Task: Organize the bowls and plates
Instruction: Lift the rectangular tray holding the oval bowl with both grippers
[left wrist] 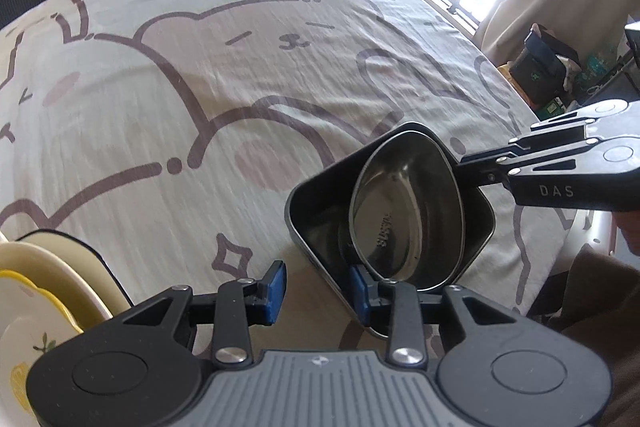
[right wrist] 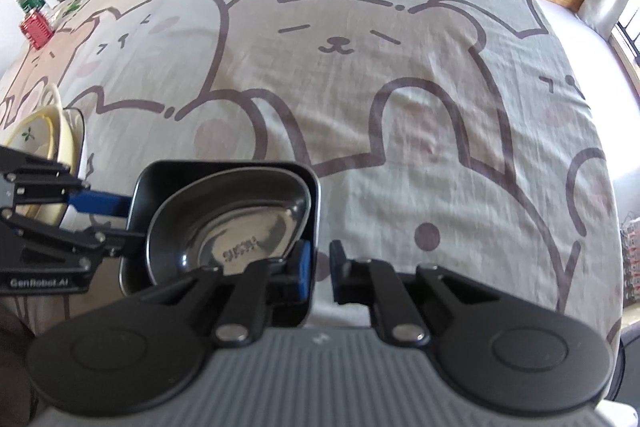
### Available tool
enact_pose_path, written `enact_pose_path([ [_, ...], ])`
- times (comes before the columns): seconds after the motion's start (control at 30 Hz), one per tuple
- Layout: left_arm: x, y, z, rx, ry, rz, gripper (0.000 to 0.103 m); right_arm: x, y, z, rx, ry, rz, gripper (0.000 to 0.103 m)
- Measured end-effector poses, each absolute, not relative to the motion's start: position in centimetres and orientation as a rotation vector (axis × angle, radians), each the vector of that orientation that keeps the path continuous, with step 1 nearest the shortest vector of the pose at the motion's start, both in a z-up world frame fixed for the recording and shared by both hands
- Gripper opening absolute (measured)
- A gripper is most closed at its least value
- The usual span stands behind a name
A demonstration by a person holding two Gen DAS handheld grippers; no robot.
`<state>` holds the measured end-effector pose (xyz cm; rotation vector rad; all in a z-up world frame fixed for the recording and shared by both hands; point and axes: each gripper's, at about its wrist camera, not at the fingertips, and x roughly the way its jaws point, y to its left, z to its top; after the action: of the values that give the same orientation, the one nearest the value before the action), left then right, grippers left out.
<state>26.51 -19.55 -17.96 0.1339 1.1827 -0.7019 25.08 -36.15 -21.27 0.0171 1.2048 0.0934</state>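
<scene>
A black square dish [left wrist: 316,211] [right wrist: 140,195] sits on the bear-print cloth, with a steel oval bowl [left wrist: 408,211] [right wrist: 224,223] tilted inside it. My left gripper [left wrist: 318,285] is open, its jaws straddling the dish's near wall. My right gripper [right wrist: 318,269] [left wrist: 468,167] is open too, its jaws straddling the dish's other wall beside the bowl's rim. A stack of cream and yellow plates [left wrist: 36,291] [right wrist: 44,135] stands at the left edge.
The bear-print cloth [left wrist: 200,87] [right wrist: 360,67] covers the table. A red box and bottles [right wrist: 34,23] stand at the far left corner. A dark bag [left wrist: 540,67] and clutter lie off the table's right side by the window.
</scene>
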Motion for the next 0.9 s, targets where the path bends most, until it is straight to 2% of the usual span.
enact_pose_path([
  [0.13, 26.7, -19.1, -17.8, 0.057, 1.211, -0.715, 0.016, 25.2, -36.4, -21.4, 0.032, 1.207, 0.099, 0.014],
  [0.27, 26.7, -18.9, -17.8, 0.015, 1.231, -0.705, 0.015, 25.1, -36.4, -21.4, 0.013, 1.207, 0.103, 0.012],
  [0.37, 27.1, -18.4, -18.1, -0.039, 1.262, -0.698, 0.014, 25.0, -36.3, -21.4, 0.026, 1.205, 0.120, 0.005],
  [0.6, 27.7, -17.2, -18.5, -0.181, 1.327, -0.659, 0.011, 25.1, -36.0, -21.3, 0.009, 1.212, 0.120, 0.004],
  [0.9, 28.1, -16.5, -18.3, -0.204, 1.288, -0.643, 0.008, 24.8, -36.3, -21.3, 0.049, 1.235, 0.133, 0.005],
])
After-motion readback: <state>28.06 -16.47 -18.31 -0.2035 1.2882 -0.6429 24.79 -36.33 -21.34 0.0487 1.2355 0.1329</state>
